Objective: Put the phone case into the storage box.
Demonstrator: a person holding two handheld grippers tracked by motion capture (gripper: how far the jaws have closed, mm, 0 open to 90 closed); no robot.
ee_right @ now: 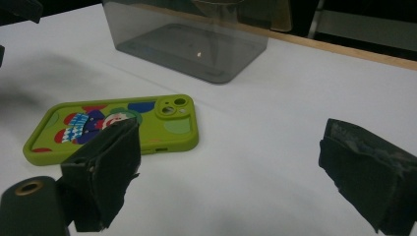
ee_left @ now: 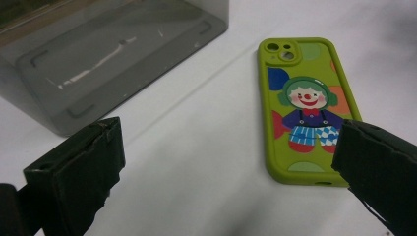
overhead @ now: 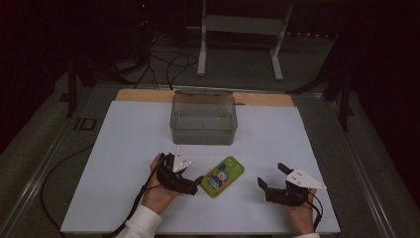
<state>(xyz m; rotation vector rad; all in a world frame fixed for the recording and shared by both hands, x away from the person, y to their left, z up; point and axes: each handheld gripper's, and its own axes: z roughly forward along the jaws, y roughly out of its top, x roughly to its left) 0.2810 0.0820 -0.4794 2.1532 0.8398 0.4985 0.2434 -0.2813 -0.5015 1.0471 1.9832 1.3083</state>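
Although both your claws stand apart and empty, your left gripper (overhead: 190, 182), lower centre-left of the high view, lies just beside the phone (overhead: 222, 176), whose long axis slants toward the upper right; your right gripper (overhead: 271, 180) waits farther off.

- The table (overhead: 124, 198) carries a white sheet (overhead: 133, 134) over most of its top; a strip of bare wood (overhead: 143, 95) shows along the far edge.
- A box (overhead: 203, 119) of smoky clear plastic (open-topped, nothing visible inside) stands on the sheet near the far edge, about midway across.
- A phone (overhead: 222, 176) in a green case lies flat on the sheet toward the near edge, back up (a clown picture on it), set at a slant, well apart from the box.
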